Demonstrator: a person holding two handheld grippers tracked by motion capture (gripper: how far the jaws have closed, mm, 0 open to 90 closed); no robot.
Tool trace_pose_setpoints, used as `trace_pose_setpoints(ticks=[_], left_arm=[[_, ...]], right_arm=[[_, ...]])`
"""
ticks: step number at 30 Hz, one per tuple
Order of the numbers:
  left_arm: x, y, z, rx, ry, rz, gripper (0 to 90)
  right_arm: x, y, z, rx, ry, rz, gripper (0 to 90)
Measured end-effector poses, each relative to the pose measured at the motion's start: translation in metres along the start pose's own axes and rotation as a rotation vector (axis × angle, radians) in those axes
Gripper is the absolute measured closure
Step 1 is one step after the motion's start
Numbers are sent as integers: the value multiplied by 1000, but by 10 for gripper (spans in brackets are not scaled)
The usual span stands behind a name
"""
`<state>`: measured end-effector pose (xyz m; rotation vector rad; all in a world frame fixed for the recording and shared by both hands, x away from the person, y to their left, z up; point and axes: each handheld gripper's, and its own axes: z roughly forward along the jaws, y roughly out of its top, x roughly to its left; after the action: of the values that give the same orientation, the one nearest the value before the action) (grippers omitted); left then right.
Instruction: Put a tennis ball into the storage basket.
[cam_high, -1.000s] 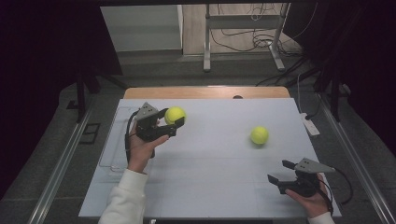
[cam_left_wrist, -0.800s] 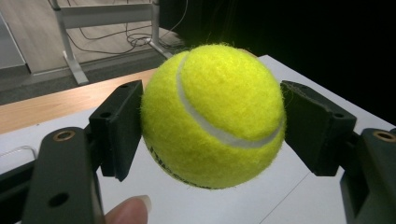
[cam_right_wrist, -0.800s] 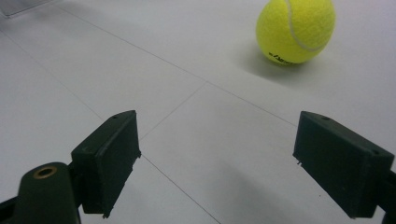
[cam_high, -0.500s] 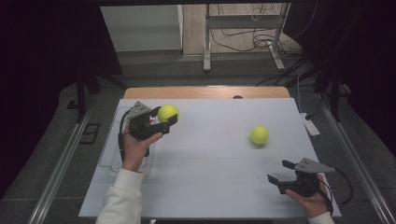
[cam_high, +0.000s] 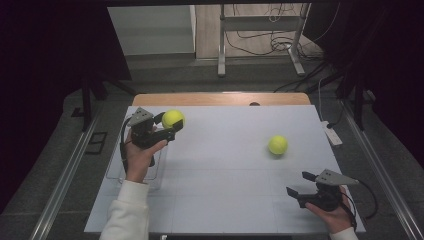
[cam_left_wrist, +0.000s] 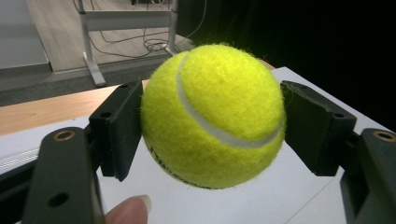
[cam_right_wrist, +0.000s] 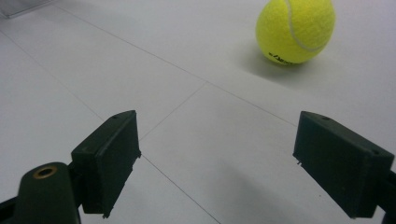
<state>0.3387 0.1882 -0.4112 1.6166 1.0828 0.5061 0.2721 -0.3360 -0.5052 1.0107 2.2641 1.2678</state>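
Observation:
My left gripper (cam_high: 171, 124) is shut on a yellow tennis ball (cam_high: 173, 119), held above the left side of the white table (cam_high: 220, 170). In the left gripper view the ball (cam_left_wrist: 212, 114) sits squeezed between both black pads (cam_left_wrist: 117, 128). A second tennis ball (cam_high: 278, 145) lies on the table right of centre. My right gripper (cam_high: 299, 186) rests near the front right corner, open, with nothing between its fingers. In the right gripper view that ball (cam_right_wrist: 295, 29) lies beyond the spread jaws, up and to the right.
A clear plastic tray (cam_high: 114, 172) lies on the table under my left forearm. A white power strip (cam_high: 332, 133) sits at the table's right edge. Metal stand legs (cam_high: 220, 45) and cables lie on the floor beyond the table's wooden far edge (cam_high: 220, 99).
My left gripper has carried its ball leftward and a little farther back over the table. The right gripper and the loose ball have stayed in place.

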Motion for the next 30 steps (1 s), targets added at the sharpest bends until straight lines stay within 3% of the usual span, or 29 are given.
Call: trace_pose_setpoints(ticks=[30], left_arm=[[29, -5, -7, 2, 92, -34, 265]], right_arm=[[1, 0, 0, 2, -2, -6, 145]])
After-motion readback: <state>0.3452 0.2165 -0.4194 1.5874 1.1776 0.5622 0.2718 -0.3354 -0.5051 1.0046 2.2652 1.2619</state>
